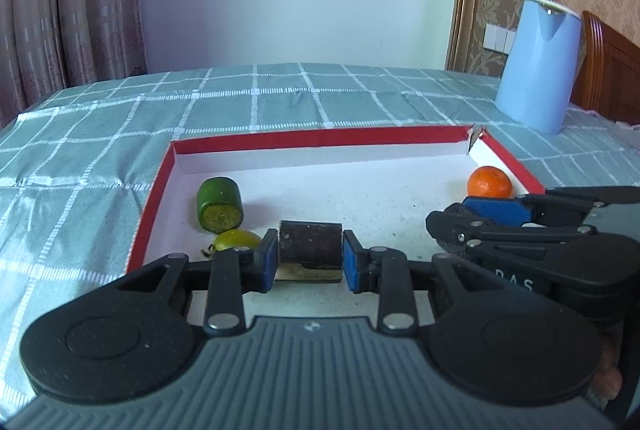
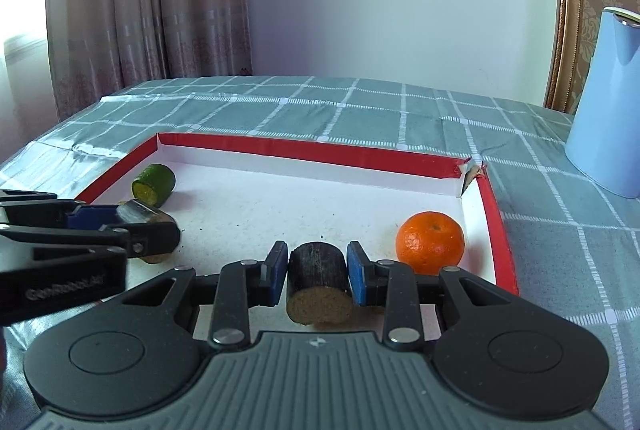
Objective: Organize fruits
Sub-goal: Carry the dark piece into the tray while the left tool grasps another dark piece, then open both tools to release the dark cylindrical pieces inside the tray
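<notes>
In the red-rimmed tray (image 2: 496, 222), an orange (image 2: 430, 242), a green chunk (image 2: 154, 184), each claw gripping a dark chunk.

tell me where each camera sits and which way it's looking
Left wrist: rides the left gripper, looking forward and down into the red-rimmed tray; its pads clamp a dark cylinder piece; the right gripper enters from the right.
Right wrist: rides the right gripper, same downward aim; pads clamp another dark cylinder piece; the left gripper enters from the left.
Shared: tray, orange, green cut piece, blue jug.
</notes>
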Motion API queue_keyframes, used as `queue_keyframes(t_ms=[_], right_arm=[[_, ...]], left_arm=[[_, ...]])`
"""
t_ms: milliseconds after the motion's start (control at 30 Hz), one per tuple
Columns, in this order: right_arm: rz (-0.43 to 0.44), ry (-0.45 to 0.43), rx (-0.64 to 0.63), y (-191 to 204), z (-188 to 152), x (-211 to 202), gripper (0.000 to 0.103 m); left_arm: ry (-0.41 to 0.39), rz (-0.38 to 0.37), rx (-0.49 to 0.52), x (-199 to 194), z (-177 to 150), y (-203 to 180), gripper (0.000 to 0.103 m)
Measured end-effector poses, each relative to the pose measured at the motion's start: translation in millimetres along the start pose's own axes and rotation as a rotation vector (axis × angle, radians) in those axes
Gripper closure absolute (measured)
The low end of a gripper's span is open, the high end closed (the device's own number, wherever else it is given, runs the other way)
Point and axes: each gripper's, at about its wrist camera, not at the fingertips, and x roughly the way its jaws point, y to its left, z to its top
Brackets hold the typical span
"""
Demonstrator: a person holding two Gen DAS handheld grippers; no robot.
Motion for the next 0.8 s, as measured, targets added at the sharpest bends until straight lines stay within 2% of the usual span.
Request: queue_keyframes(t_ms=[100, 800], right_arm=[[0.001, 0.001, 0.003, 0, 0, 1, 0.072], [-0.012, -0.012, 0.015, -2, 3, 2, 0.072]], left_arm=[[0.027, 0.027, 0.018, 10, -1, -4, 0.073], [0.009, 0.056, 0.022, 13, 1, -5, 0.073]])
